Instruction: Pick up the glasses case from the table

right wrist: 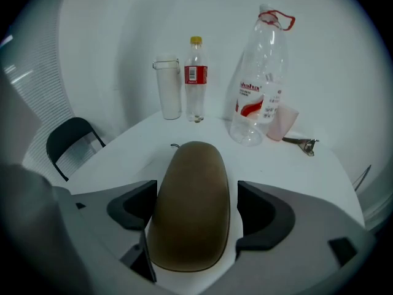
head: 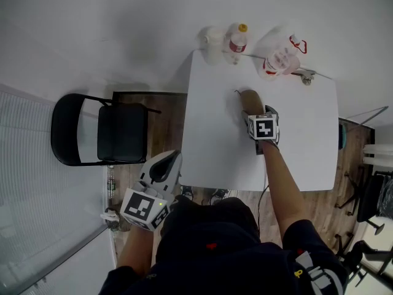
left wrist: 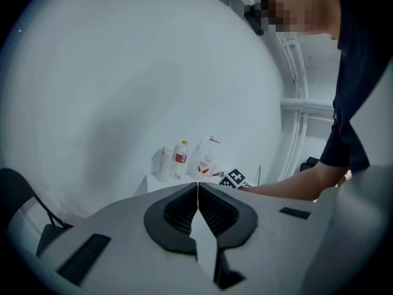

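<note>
Right gripper [right wrist: 196, 208] jaws spread, straddling the brown glasses case [right wrist: 195, 183], with a gap showing at the right jaw. The case lies flat on the white surface [right wrist: 295, 165]. Beyond the case stand a white tumbler [right wrist: 168, 88], a small bottle [right wrist: 195, 78] and a large clear bottle [right wrist: 261, 78]. Left gripper [left wrist: 198, 208] jaws closed together, empty, well apart from the case.

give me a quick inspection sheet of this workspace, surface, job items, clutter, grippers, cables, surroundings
surface: white table, bare except for the items below
job's things: brown glasses case, closed, lying flat on the table
clutter: white tumbler, small bottle with a yellow cap, large clear bottle, pink cup and metal tool along the far edge, apart from the case
grippers: right gripper jaws apart, one each side of the case, not closed on it; left gripper jaws together, empty, held off the table
cables: nothing seen on the table
surroundings: black chair beside the table, wooden floor
</note>
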The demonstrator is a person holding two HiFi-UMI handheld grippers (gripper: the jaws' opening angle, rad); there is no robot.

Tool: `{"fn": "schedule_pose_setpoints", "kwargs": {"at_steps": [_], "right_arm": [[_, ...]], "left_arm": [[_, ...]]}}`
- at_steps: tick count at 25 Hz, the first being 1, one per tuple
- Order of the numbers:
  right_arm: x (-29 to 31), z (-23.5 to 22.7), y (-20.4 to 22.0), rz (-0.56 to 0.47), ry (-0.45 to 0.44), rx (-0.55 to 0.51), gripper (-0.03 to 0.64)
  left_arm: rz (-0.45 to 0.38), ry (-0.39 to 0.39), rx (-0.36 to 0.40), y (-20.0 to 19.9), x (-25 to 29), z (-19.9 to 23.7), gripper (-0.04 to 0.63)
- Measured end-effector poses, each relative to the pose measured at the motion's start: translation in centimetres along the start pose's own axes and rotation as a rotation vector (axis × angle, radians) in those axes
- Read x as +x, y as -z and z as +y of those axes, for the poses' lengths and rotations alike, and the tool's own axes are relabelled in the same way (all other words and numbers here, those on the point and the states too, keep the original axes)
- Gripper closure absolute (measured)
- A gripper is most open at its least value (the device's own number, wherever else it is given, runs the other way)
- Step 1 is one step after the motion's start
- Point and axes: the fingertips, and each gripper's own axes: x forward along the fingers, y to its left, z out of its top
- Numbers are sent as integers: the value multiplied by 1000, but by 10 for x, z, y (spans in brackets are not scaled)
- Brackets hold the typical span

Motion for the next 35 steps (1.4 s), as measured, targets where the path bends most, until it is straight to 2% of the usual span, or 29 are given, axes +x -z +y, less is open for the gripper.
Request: {"fn": "schedule_pose_setpoints", "kwargs": {"at_steps": [6,9,12,17,25,29,35], "right_arm": [[21,3,13,62,-18,52,222],[21,3,12,48,-19,64,222],[17,5,12,24,-15,30,222],[-25,21,-10,-110,-68,44,222],[-152,64,-55,-353,-137,21,222],[-216,73,-67,-457,-142,45,222],[-293,74,-73,-585,-71,41,222]], "left_arm": [[10,-24,-16,5,-7,10,572],[4,-33,-19,3,-11,16,572],[1,-30,-17,2,-14,20,572],[-12,-6,-4,-4,-14,17,572],[-51,68,51,-28,-18,-1,572],[-82,101,84,-46,-22,-13,572],[-138,158,112,-78,-29,-32,572]]}}
